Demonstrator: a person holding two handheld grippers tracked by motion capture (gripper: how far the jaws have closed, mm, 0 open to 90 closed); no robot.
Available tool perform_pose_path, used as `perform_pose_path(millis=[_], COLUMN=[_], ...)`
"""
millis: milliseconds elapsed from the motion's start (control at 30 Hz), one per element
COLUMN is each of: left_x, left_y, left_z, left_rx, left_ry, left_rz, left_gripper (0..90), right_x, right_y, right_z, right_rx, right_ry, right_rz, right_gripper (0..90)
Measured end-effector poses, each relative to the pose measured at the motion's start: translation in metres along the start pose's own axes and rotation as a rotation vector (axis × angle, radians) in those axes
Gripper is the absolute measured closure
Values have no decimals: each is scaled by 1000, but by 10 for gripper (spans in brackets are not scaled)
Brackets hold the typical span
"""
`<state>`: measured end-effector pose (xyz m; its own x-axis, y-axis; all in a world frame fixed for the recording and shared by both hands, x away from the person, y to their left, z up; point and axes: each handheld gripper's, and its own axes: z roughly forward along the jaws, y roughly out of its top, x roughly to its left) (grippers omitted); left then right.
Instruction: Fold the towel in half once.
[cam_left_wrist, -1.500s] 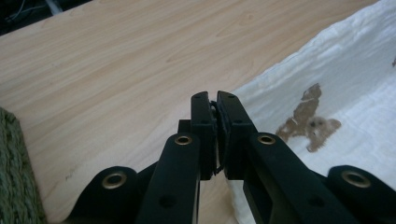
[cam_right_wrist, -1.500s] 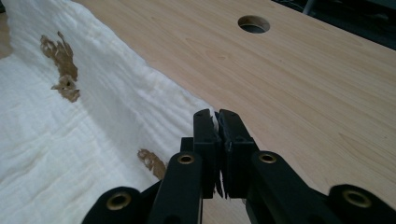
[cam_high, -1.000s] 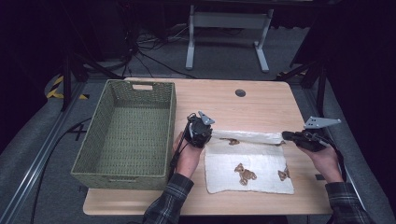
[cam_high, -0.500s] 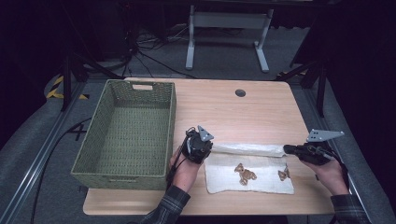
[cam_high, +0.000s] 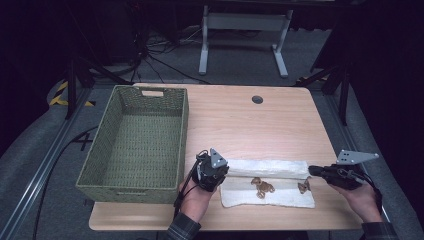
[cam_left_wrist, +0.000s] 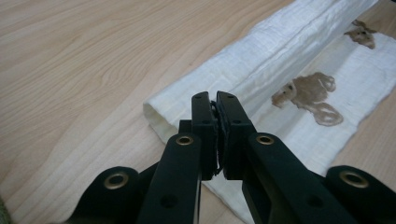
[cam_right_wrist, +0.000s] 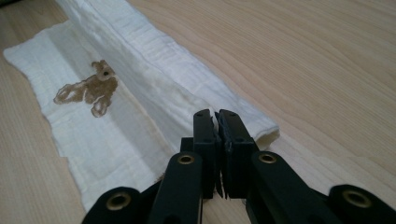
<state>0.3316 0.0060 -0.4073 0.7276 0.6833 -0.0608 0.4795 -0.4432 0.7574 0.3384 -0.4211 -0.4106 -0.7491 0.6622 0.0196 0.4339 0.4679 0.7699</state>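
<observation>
Both grippers are clamped on the white cloth, one at each end. We see our left gripper (cam_high: 220, 176) pinching the left end of the cloth (cam_high: 280, 192), and its two black jaws are pressed tight together with a bit of cloth between them. Our right gripper (cam_high: 312, 171) pinches the right end the same way, jaws tight together on the cloth edge.

Biggest of all is the bench (cam_high: 240, 120), made of light wood, and it lies under both grippers. Next biggest is the green woven basket (cam_high: 120, 170). It sits on the bench just to the left of our left gripper, and it is well apart from our right gripper.

Then comes the cloth, stretched between the two grippers. Its far edge is folded over toward us, so it makes a long soft roll from one gripper to the other. The flat part of the cloth lies on the bench in front of that roll, closer to us than the gripper tips.

Smallest are the brown teddy bear pictures on the flat part. One bear (cam_high: 262, 186) is about halfway between the grippers. Another bear (cam_high: 303, 187) is just beside our right gripper. A small round hole (cam_high: 257, 99) is in the bench far beyond the grippers.
</observation>
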Motion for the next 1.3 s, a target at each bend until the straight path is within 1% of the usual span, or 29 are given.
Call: perform_pose_path(millis=[33, 67, 100, 133, 167, 200, 233, 267, 300, 400, 500, 533, 600, 633, 667, 700, 767, 800, 867, 900, 933, 1000, 1100, 1133, 1167, 1200, 1233, 1267, 1300], left_x=[-1, -2, -2, -4, -4, -4, -5, -5, -6, -6, -6, -7, -8, -8, -9, -9, -10, -10, -10, -10, -10, -9, -7, -5, -5, -4, -3, -2, -1], left_y=[-1, -3, -3, -7, -7, -9, -11, -12, -13, -17, -21, -22, -26, -27, -29, -31, -32, -34, -34, -32, -30, -26, -21, -19, -17, -15, -14, -10, -9], left_z=[-1, -1, -1, -1, -1, -1, -1, -1, -1, 0, 2, 3, 6, 8, 9, 11, 13, 15, 14, 12, 10, 7, 6, 7, 8, 10, 11, 14, 17], left_rx=[5, 7, 7, 17, 17, 26, 26, 27, 39, 50, 80, 83, 111, 126, 135, 147, 155, 161, 159, 157, 136, 118, 105, 96, 103, 101, 100, 105, 97], left_ry=[-4, -12, -12, -20, -20, -33, -41, -43, -48, -65, -96, -97, -110, -117, -120, -125, -126, -129, -136, -141, -140, -146, -146, -140, -136, -127, -124, -110, -107], left_rz=[9, -4, -4, 12, 12, 13, 4, 7, 0, 7, -6, 4, 5, 18, 7, 15, 13, 15, 6, 12, 10, 6, 1, 16, 10, 21, 10, 17, 7], left_gripper=[868, 868, 868, 868, 868, 868, 868, 868, 868, 867, 867, 866, 864, 863, 862, 861, 853, 839, 789, 767, 737, 695, 679, 678, 677, 675, 674, 665, 652], right_x=[1, 3, 3, 6, 6, 8, 9, 11, 12, 15, 18, 19, 20, 21, 21, 22, 23, 22, 22, 22, 22, 22, 20, 20, 19, 18, 17, 15, 13], right_y=[-1, -3, -3, -6, -6, -7, -10, -12, -14, -19, -22, -24, -27, -28, -30, -31, -33, -35, -35, -35, -34, -32, -28, -26, -24, -23, -21, -19, -17], right_z=[-1, -3, -3, -4, -4, -5, -5, -5, -5, -5, -4, -3, -2, -2, -1, -1, 1, 1, 1, -1, -3, -8, -10, -10, -9, -7, -5, -3, 0], right_rx=[-5, -6, -6, -2, -2, 6, 10, 11, 12, 25, 40, 46, 52, 56, 64, 73, 83, 87, 85, 78, 65, 34, 16, 12, 14, 17, 17, 19, 18], right_ry=[4, 9, 9, 14, 14, 19, 20, 23, 29, 40, 47, 48, 57, 58, 62, 65, 71, 69, 64, 65, 62, 54, 50, 46, 43, 38, 34, 31, 27], right_rz=[2, 4, 4, 0, 0, 0, -4, 2, 5, 12, 12, 13, 21, 20, 23, 26, 30, 29, 31, 35, 37, 34, 30, 25, 28, 23, 24, 23, 18], right_gripper=[866, 866, 866, 866, 866, 866, 866, 866, 866, 865, 864, 864, 861, 860, 859, 858, 849, 828, 763, 752, 743, 736, 726, 727, 727, 727, 727, 727, 726])
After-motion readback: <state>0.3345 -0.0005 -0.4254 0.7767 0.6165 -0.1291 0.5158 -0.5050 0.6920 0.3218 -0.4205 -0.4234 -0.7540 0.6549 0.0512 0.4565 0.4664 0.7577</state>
